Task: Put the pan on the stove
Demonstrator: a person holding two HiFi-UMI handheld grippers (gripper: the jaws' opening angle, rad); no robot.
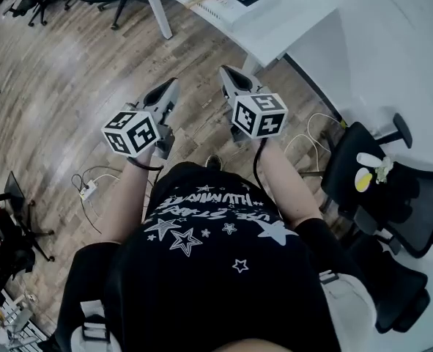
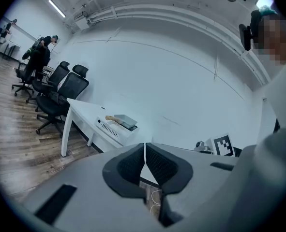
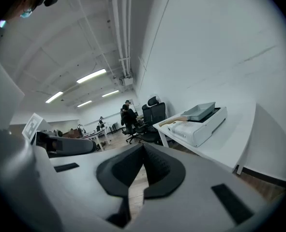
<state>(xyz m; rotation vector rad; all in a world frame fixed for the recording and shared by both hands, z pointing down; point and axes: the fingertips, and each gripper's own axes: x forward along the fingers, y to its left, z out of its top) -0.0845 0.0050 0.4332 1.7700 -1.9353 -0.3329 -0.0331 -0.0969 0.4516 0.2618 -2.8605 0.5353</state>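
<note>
Closest to me is the black star-print shirt (image 1: 216,270), with both forearms reaching out from it. Left gripper (image 1: 172,86) and right gripper (image 1: 226,73) hover side by side over the wood floor (image 1: 91,64). Each has its jaws pressed together with nothing between them.

Past them, white cables (image 1: 304,134) loop across the floor, and a black chair (image 1: 392,189) stands to the right. Further on is the white table (image 1: 304,13). Near its front edge sits a white box that I take to be the stove (image 3: 201,125). The grey pan (image 3: 201,111) appears to lie on top of it, its wooden handle (image 3: 174,120) pointing left.

I see three risks. A step forward could snag the cables or clip the chair, jolting both grippers. Shut jaws can only shove the handle, and a shove could slide the pan off the stove, or the stove off the table's edge. And if the pan is already in place, another grab would only disturb it.
</note>
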